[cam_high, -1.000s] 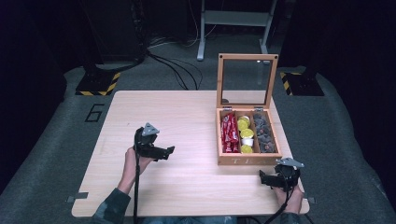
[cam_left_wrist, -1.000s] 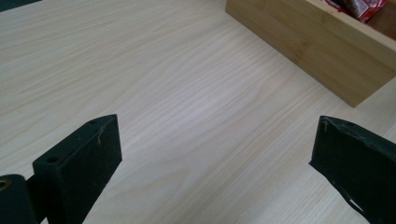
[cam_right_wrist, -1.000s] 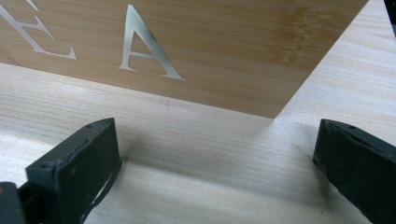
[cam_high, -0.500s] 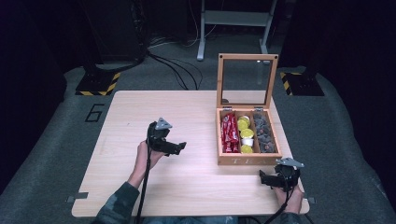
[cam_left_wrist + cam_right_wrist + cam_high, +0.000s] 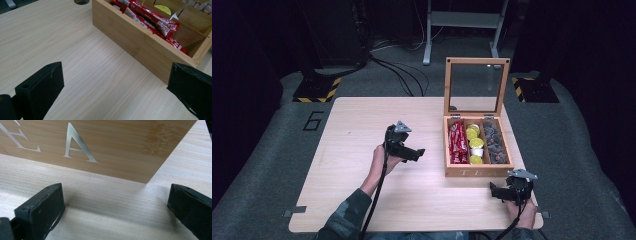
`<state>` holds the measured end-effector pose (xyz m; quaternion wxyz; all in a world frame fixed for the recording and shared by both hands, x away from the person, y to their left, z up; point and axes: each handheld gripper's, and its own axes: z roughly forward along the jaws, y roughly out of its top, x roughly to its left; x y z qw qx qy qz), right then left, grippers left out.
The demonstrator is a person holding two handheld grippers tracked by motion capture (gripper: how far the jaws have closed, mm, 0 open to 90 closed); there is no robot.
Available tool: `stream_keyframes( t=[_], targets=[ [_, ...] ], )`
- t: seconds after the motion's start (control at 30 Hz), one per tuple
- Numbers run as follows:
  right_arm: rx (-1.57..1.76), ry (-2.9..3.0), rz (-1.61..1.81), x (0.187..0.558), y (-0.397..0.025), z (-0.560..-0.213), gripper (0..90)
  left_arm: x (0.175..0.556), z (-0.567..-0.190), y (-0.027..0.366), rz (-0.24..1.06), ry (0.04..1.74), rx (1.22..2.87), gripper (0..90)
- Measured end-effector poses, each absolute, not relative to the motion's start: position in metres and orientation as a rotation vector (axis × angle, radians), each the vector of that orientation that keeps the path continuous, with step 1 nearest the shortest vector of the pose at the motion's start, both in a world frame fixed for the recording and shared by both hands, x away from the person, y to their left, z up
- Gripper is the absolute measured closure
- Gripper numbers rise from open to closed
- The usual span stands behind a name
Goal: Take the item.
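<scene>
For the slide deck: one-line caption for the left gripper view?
Open left tongs over bare table, facing the wooden tea box with red packets inside.

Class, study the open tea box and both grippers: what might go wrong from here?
1. The left gripper, jaws open, points at the tea box side wall; pressing on could shove the box instead of reaching the red packets.
2. The upright glass lid might drop shut if the box is jolted.
3. The right gripper sits low near the box's front corner and may bump it.
</scene>
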<state>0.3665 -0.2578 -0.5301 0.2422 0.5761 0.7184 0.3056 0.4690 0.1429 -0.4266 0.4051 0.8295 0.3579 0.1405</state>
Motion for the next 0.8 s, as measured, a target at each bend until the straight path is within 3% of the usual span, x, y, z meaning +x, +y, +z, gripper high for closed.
stream_keyframes(
  t=[0.8],
  targets=[
    [1.571,1.957,0.843,0.366,-0.258,-0.53,0.9,0.493,-0.415,0.067,0.327,0.813,2.138,1.0]
  ],
)
